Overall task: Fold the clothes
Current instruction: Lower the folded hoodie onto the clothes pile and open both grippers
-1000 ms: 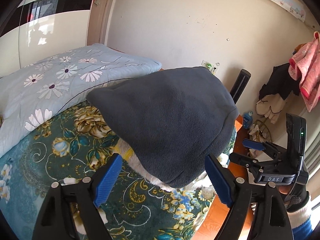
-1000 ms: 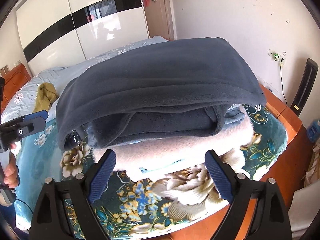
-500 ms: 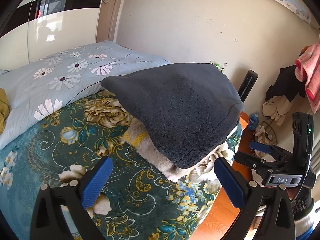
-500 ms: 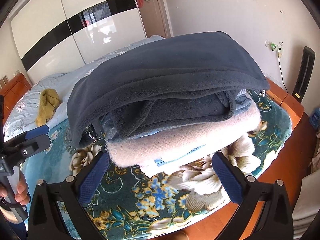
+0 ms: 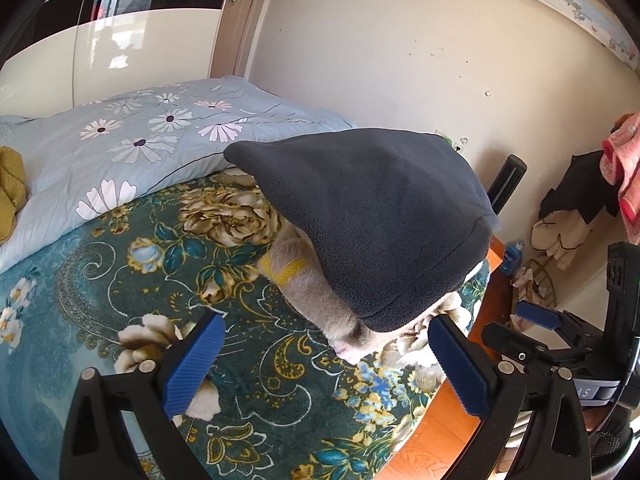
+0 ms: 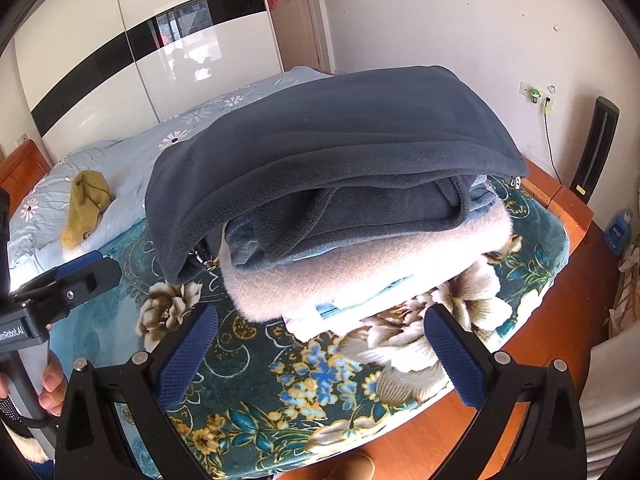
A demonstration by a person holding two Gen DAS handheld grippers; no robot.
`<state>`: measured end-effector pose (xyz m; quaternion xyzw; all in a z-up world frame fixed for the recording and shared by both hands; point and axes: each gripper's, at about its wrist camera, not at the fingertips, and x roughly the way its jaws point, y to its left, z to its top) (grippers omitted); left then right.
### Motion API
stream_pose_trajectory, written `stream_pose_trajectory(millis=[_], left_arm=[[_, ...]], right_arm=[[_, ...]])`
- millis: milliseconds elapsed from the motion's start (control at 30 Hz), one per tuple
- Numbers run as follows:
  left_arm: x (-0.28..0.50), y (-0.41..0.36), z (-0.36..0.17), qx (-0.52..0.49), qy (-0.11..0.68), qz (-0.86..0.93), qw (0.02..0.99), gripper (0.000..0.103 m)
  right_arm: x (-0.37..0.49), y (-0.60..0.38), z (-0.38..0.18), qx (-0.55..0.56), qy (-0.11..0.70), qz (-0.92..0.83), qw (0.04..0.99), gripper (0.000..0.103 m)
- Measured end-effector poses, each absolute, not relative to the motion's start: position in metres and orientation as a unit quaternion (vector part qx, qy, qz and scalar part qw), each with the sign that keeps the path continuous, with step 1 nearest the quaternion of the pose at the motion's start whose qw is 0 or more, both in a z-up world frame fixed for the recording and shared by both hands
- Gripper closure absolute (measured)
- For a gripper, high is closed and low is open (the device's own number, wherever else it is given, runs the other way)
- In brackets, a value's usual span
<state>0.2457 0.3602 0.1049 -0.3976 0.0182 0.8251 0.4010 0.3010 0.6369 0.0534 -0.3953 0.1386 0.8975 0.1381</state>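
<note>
A folded dark grey fleece garment (image 6: 340,152) lies on top of a stack of folded clothes at the bed's corner, over a pale pink fuzzy garment (image 6: 360,272) and a light blue one. The same fleece (image 5: 380,216) shows in the left wrist view, above a beige piece with a yellow stripe (image 5: 288,270). My left gripper (image 5: 324,360) is open and empty, a short way back from the stack. My right gripper (image 6: 320,356) is open and empty in front of the stack. Neither touches the clothes.
The bed has a teal floral blanket (image 6: 280,400) and a light blue daisy duvet (image 5: 132,148). A mustard garment (image 6: 86,208) lies on the duvet. A wooden bed frame edge (image 6: 560,208), a blue bottle (image 6: 618,228) and hanging clothes (image 5: 616,168) are at the right.
Both grippers have drawn back from the stack, so the folded clothes look smaller and farther. Both stayed open and empty.
</note>
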Motion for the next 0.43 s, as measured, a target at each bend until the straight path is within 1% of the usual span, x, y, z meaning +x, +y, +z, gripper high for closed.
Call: stream_pose_trajectory(millis=[200,433], left_arm=[[0.259,0.361,0.113,-0.37,0.045,0.842,0.389,0.0],[0.261,0.361,0.114,-0.372,0.046,0.842,0.388,0.0]], right_arm=[[0.301,0.629,0.058,-0.398,0.135,0.897,0.139,0.0],[0.304,0.623,0.06,-0.401,0.134,0.895,0.141,0.0]])
